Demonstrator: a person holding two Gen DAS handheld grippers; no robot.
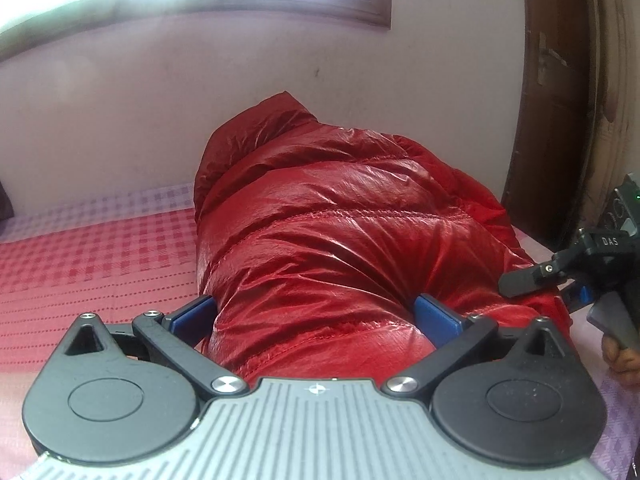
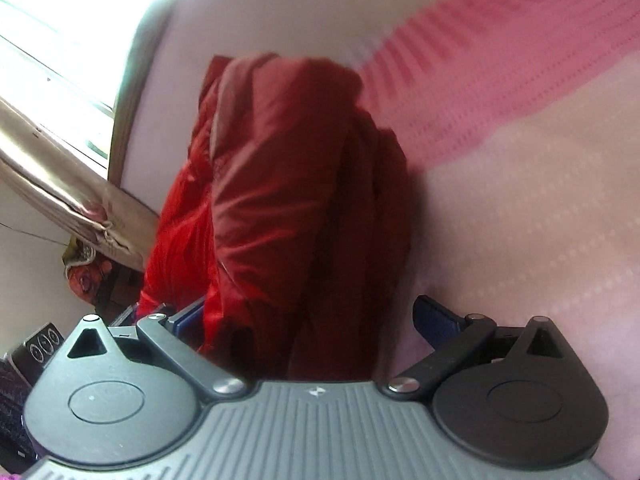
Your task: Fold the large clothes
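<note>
A shiny red puffer jacket lies bunched lengthwise on the pink checked bed. My left gripper is wide open, its blue pads on either side of the jacket's near end, which bulges between them. My right gripper shows at the right edge of the left wrist view, at the jacket's right side. In the right wrist view, tilted and blurred, the right gripper is wide open with the jacket between its fingers.
A pale wall with a window above runs behind the bed. A brown wooden door stands at the right. A tied curtain hangs by the window. The bed's pink cover spreads beside the jacket.
</note>
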